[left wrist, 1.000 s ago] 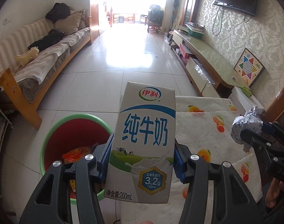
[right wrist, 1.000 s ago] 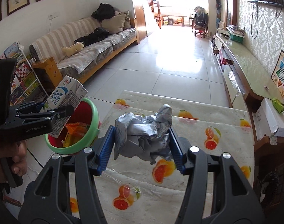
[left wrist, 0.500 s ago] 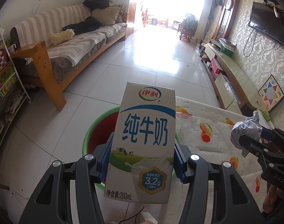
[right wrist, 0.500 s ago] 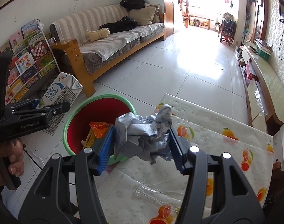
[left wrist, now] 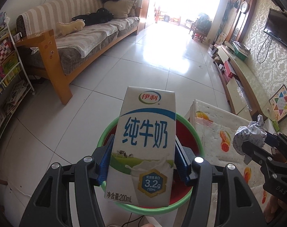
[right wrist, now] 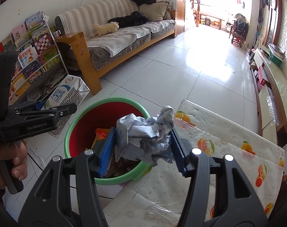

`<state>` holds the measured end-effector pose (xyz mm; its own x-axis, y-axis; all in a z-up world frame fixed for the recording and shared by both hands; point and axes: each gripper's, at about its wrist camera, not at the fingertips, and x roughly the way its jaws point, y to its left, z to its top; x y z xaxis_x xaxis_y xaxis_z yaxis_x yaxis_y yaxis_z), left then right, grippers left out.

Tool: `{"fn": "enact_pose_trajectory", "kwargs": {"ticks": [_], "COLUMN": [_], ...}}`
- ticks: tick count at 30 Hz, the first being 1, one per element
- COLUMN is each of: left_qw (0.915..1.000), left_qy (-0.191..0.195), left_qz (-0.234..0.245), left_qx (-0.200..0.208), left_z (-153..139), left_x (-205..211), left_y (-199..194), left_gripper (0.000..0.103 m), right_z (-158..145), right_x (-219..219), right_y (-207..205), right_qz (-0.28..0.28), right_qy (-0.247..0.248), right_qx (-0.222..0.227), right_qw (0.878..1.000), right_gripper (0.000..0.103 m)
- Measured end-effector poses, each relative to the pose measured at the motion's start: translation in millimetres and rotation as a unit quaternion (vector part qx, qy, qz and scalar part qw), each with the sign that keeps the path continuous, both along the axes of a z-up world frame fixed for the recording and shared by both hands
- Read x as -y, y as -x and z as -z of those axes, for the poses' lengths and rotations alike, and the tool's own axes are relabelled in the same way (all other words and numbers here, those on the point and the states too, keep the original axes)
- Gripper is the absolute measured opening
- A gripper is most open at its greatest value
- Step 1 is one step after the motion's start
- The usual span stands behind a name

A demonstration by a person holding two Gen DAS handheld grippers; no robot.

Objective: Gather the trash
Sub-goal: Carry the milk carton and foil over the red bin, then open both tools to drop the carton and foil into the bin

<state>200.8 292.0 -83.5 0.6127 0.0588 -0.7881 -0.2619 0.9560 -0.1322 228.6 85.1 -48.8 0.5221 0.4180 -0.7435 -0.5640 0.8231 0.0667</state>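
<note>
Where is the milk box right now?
In the left wrist view the milk carton stands upright between the left gripper, whose jaws have just been opening, right above the green-rimmed red bin beside the fruit-print table.

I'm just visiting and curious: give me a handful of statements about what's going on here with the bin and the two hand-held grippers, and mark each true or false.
1. The left hand-held gripper has a milk carton between its blue pads. True.
2. The bin is blue with a yellow rim. False: it is red inside with a green rim.
3. The right hand-held gripper holds a crumpled ball of paper. True.
4. The bin has nothing in it. False: orange wrappers already lie inside.
5. The table cover shows a fruit print. True.
</note>
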Motion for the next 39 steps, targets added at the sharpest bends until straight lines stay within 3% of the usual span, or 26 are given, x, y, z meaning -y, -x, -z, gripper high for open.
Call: {"fn": "enact_pose_trajectory", "kwargs": {"ticks": [1,4,22,30,35,39], "left_qw": [1.0,0.9999,0.9966,0.9953,0.9945,0.9941], "left_qy": [-0.002,0.001,-0.006,-0.004,0.0,-0.001], "left_qz": [-0.004,-0.017,-0.082,-0.097,-0.103,-0.107], "left_qx": [0.002,0.004,0.008,0.008,0.013,0.015], "left_z": [-0.7,0.3,-3.7,-1.6,-4.2,-6.2], "left_x": [-0.6,-7.6,-53.9,-64.2,-66.0,-66.7], "left_y": [0.4,2.4,38.2,45.5,48.2,49.0], "left_gripper": [0.075,0.082,0.091,0.093,0.094,0.095], "right_z": [0.6,1.1,14.5,18.0,19.4,18.1], "right_x": [-1.6,-8.1,-64.9,-84.0,-81.3,-78.2], "right_y": [-0.5,-1.3,1.7,4.1,5.0,5.4], "right_qz": [-0.001,-0.006,-0.05,-0.064,-0.055,-0.052], "right_qy": [0.0,0.001,0.003,0.006,0.009,0.01], "right_qx": [-0.001,-0.001,-0.01,-0.01,-0.008,-0.006], "right_qw": [1.0,1.0,0.999,0.998,0.998,0.999], "right_gripper": [0.054,0.054,0.055,0.064,0.083,0.087]}}
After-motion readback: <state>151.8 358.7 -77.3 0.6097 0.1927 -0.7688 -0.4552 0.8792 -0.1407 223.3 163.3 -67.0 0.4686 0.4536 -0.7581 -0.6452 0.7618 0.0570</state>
